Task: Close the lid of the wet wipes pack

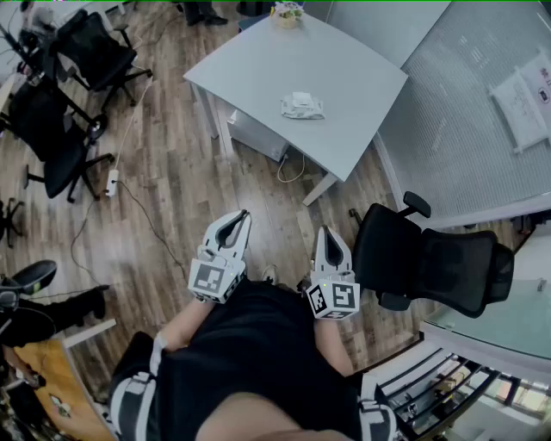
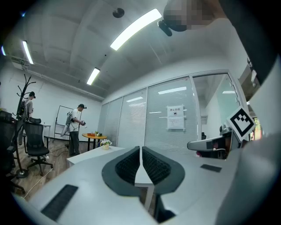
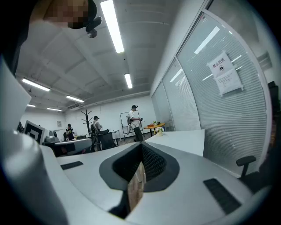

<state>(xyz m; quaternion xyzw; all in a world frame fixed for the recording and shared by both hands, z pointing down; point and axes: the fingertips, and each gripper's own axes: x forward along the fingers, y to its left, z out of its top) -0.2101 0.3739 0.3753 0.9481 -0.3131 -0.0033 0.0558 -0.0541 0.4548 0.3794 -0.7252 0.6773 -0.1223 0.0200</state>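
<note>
The wet wipes pack [image 1: 303,106], a white crumpled-looking packet, lies near the middle of the pale grey table [image 1: 258,69] at the top of the head view. Whether its lid is up cannot be told from this distance. Both grippers are held close to the person's body, over the wooden floor and well short of the table. My left gripper [image 1: 239,217] [image 2: 140,149] has its jaws together with nothing between them. My right gripper [image 1: 330,232] [image 3: 141,145] is likewise shut and empty. Both point level toward the table.
A black office chair [image 1: 430,258] stands just right of the right gripper. More black chairs [image 1: 86,52] and a floor cable [image 1: 138,207] lie to the left. A flower pot [image 1: 288,13] sits at the table's far edge. A glass partition [image 1: 465,112] runs along the right.
</note>
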